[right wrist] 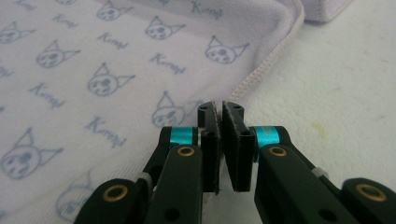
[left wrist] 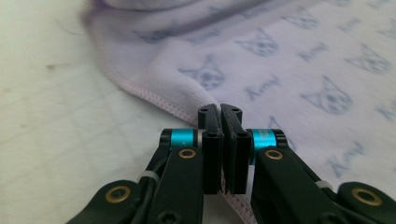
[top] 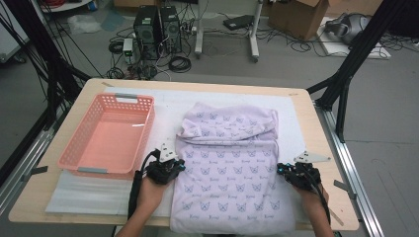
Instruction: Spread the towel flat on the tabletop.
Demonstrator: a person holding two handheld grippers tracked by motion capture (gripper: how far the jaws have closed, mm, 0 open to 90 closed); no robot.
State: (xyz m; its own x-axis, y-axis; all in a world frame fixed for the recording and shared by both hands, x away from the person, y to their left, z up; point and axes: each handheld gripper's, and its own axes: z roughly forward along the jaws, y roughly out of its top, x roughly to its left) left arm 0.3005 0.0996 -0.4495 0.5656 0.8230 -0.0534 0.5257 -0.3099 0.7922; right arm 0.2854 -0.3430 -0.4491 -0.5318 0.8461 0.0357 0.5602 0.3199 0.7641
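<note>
A pale lilac cloth (top: 232, 163) printed with blue cat faces lies flat on a white mat, its far end folded back over itself. My left gripper (top: 179, 167) sits at the cloth's left edge. In the left gripper view the gripper (left wrist: 220, 109) is shut, and the stitched hem (left wrist: 154, 95) runs in between the jaws. My right gripper (top: 281, 170) sits at the cloth's right edge at about the same height. In the right gripper view the gripper (right wrist: 219, 106) is shut on the hem (right wrist: 261, 70), which comes down to its tips. Both hands rest low on the table.
An empty pink plastic basket (top: 74, 148) stands on the left of the wooden table (top: 323, 148), close to my left hand. The white mat (top: 89, 195) covers most of the tabletop. Behind the table, computers, cables and boxes are on the floor.
</note>
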